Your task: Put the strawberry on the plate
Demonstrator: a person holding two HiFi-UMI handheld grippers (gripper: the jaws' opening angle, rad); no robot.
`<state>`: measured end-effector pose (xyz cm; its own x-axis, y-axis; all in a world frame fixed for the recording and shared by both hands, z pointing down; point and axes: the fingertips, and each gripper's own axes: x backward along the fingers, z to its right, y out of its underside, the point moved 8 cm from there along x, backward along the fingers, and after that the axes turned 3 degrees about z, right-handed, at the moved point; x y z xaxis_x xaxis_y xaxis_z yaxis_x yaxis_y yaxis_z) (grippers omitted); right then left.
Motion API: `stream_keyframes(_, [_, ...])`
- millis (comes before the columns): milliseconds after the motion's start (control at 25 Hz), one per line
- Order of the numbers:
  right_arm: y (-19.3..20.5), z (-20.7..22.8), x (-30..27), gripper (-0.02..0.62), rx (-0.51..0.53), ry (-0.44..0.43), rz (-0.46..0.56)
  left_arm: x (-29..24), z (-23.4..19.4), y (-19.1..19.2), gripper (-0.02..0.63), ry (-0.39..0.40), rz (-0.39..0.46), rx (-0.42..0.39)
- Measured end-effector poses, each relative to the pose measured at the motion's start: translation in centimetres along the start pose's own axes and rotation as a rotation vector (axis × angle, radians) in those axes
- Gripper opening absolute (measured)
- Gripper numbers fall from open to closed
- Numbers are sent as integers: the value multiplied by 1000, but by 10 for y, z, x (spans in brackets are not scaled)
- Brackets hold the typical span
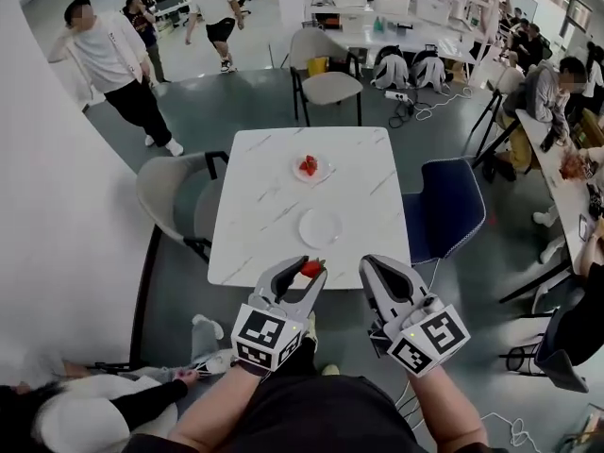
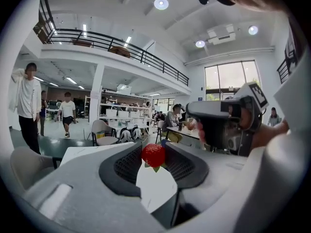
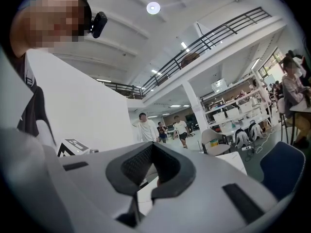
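Note:
A red strawberry point(image 1: 311, 269) is pinched between the tips of my left gripper point(image 1: 310, 272), just above the near edge of the white marble table point(image 1: 255, 187). In the left gripper view the strawberry point(image 2: 153, 155) sits between the dark pads, green leaves hanging below. An empty white plate point(image 1: 320, 226) lies a little beyond it on the table. Further back, a small plate point(image 1: 309, 167) carries other strawberries. My right gripper point(image 1: 371, 266) hovers beside the left one with its jaws shut and empty; its tips point(image 3: 153, 144) meet.
A grey chair point(image 1: 175, 196) stands at the table's left, a blue chair point(image 1: 448, 206) at its right, and a beige chair point(image 1: 326, 83) beyond the far edge. People stand far left point(image 1: 113, 64). Another person's arm point(image 1: 142, 404) lies on the floor, lower left.

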<state>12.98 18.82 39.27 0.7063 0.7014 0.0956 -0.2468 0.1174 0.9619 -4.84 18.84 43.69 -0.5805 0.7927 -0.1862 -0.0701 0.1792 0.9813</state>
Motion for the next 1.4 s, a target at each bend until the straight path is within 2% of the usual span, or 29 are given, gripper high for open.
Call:
stream_keyframes(360, [18, 62, -97, 2, -2, 51, -21, -98, -88, 52, 138, 66, -134, -42])
stream_keyframes(600, [55, 101, -151, 2, -10, 122, -75, -156, -134, 101, 138, 137, -228, -64])
stream_keyframes(920, [100, 136, -176, 2, -55, 174, -155, -204, -156, 169, 138, 178, -363, -63])
stream_keyframes(1200, [123, 172, -190, 2, -104, 160, -205, -237, -162, 206, 138, 172, -482, -74])
stream_keyframes(1400, [135, 201, -196, 2, -139, 149, -233, -263, -166, 226, 138, 167, -537, -79])
